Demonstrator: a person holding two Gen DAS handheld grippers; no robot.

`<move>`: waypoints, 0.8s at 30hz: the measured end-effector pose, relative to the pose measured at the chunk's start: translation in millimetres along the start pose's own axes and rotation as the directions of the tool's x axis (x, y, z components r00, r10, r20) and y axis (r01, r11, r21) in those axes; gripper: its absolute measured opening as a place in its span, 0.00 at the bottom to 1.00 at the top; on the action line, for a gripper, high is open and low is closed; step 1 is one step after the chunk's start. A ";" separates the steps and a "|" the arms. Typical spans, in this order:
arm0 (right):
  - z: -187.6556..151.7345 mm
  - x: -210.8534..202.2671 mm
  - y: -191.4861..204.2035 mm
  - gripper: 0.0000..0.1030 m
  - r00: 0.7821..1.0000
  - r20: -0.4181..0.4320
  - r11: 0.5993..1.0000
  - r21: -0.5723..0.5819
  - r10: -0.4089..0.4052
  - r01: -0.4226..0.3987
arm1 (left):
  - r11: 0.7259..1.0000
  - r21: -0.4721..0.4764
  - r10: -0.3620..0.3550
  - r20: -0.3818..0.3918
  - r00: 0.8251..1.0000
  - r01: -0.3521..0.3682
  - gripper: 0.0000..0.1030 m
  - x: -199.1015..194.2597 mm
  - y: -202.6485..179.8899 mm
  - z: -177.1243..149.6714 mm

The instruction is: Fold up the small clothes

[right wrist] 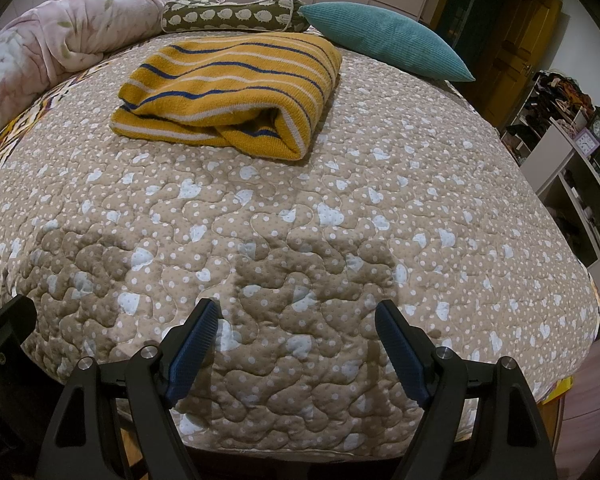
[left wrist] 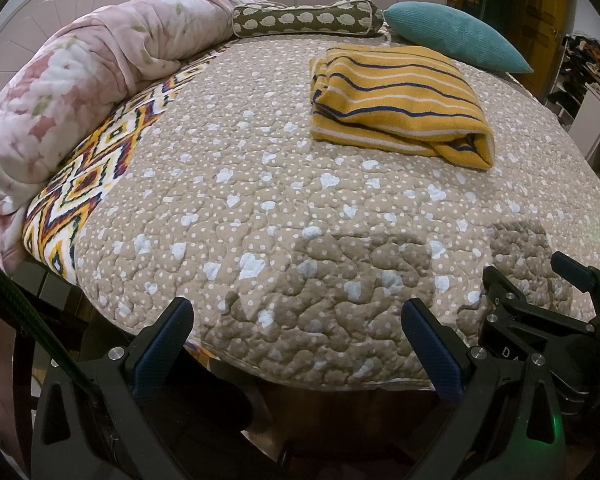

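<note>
Garment: striped sweater [right wrist: 228, 96] upper centre on the bed [right wrist: 340, 240], seemingly folded already.
Grippers: left gripper [left wrist: 296, 344], right gripper [right wrist: 296, 344] both apart, empty.
Tip: we'd square edges gently.

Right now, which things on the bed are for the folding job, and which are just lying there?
For the job:
- striped yellow jumper, already folded
- left gripper, open and empty
- right gripper, open and empty

Just lying about:
- teal cushion
- brown bolster pillow
- pink flowery blanket
- dotted quilt underneath
</note>
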State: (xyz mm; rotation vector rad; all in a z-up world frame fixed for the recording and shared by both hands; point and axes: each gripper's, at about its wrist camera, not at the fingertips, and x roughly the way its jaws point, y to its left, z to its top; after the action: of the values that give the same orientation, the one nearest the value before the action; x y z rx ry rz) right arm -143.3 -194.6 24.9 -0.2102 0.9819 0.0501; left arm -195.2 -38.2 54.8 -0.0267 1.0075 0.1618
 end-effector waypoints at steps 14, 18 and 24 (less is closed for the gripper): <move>-0.4 -0.1 -0.1 0.83 1.000 0.000 1.000 -0.001 0.000 0.000 | 1.000 0.001 -0.007 -0.007 1.000 0.007 1.00 1.9 -2.1 -1.1; 0.4 0.3 -0.5 0.83 1.000 0.000 1.000 -0.001 0.000 0.000 | 1.000 0.001 -0.008 -0.005 1.000 0.008 1.00 1.7 -2.0 -0.9; 0.5 0.4 -0.7 0.84 1.000 0.000 1.000 -0.002 0.001 -0.001 | 1.000 0.000 -0.006 -0.006 1.000 0.006 1.00 1.7 -2.6 -1.1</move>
State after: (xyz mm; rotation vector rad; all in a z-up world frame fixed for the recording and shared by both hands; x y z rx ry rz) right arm -142.6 -195.2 25.0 -0.2112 0.9820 0.0516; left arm -194.8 -40.7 52.7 -0.0302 1.0130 0.1567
